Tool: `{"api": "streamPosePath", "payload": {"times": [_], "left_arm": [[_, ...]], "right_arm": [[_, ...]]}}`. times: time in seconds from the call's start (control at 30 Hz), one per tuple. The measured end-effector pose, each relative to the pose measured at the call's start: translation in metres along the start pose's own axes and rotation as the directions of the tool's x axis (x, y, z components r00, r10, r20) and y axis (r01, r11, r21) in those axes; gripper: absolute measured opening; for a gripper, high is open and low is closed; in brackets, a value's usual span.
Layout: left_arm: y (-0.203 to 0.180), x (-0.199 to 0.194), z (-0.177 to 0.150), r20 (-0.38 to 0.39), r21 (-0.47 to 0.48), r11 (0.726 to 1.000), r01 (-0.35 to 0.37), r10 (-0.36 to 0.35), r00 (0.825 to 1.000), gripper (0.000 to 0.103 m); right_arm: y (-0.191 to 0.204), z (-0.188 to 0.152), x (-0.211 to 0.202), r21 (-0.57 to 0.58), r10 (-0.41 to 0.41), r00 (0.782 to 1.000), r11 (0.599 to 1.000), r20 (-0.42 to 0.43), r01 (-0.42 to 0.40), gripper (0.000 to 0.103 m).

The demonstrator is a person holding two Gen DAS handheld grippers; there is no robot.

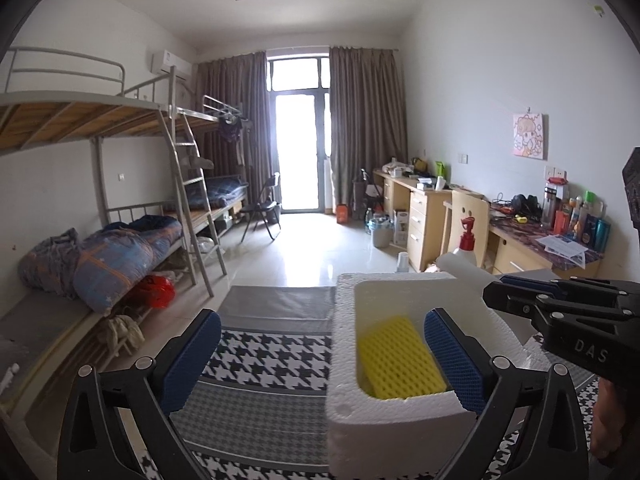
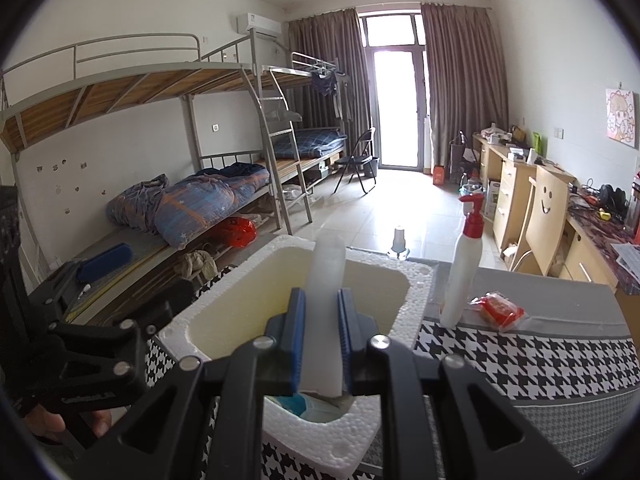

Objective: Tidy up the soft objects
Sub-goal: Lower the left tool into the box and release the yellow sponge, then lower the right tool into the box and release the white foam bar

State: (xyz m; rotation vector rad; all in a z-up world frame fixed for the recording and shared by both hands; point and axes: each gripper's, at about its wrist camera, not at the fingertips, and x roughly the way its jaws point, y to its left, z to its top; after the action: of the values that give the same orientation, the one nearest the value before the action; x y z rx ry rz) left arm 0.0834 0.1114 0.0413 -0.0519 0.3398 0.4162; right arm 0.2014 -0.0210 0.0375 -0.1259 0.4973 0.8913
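A white foam box stands on the houndstooth cloth. A yellow sponge lies inside it. My left gripper is open and empty, its right finger over the box's inside, its left finger outside the box. My right gripper is shut on a white foam strip and holds it upright-tilted over the box. The right gripper also shows in the left wrist view, with the strip sticking out past it. Something blue lies in the box's near corner.
A white pump bottle with a red top and a red packet stand on the table right of the box. Bunk beds run along the left wall, desks along the right.
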Motion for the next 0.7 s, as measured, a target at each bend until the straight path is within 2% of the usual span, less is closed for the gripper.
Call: {"api": "streamPosePath", "payload": {"times": [0.5, 0.53, 0.57, 0.6, 0.63, 0.7], "left_arm": [[0.016, -0.015, -0.007, 0.020, -0.025, 0.999, -0.025, 0.026, 0.999, 0.102], [0.016, -0.015, -0.007, 0.019, -0.028, 0.999, -0.027, 0.027, 0.999, 0.102], [0.017, -0.014, -0.007, 0.017, -0.030, 0.999, -0.027, 0.028, 0.999, 0.102], [0.018, -0.014, -0.008, 0.015, -0.032, 0.999, -0.028, 0.028, 0.999, 0.102], [0.019, -0.014, -0.009, 0.014, -0.033, 0.999, -0.029, 0.029, 0.999, 0.102], [0.020, -0.015, -0.010, 0.012, -0.033, 0.999, -0.029, 0.029, 1.000, 0.102]], "right_arm": [[0.005, 0.001, 0.019, 0.017, 0.012, 0.999, 1.000, -0.033, -0.011, 0.020], [0.005, 0.001, 0.020, 0.012, 0.016, 0.999, 1.000, -0.036, -0.016, 0.027], [0.006, 0.000, 0.021, 0.006, 0.015, 0.999, 1.000, -0.040, -0.015, 0.029], [0.006, 0.000, 0.023, 0.004, 0.013, 0.999, 1.000, -0.046, -0.013, 0.038], [0.006, 0.000, 0.024, 0.005, 0.014, 0.999, 1.000, -0.050, -0.014, 0.052], [0.004, -0.002, 0.022, 0.014, 0.018, 0.999, 1.000, -0.037, -0.018, 0.065]]}}
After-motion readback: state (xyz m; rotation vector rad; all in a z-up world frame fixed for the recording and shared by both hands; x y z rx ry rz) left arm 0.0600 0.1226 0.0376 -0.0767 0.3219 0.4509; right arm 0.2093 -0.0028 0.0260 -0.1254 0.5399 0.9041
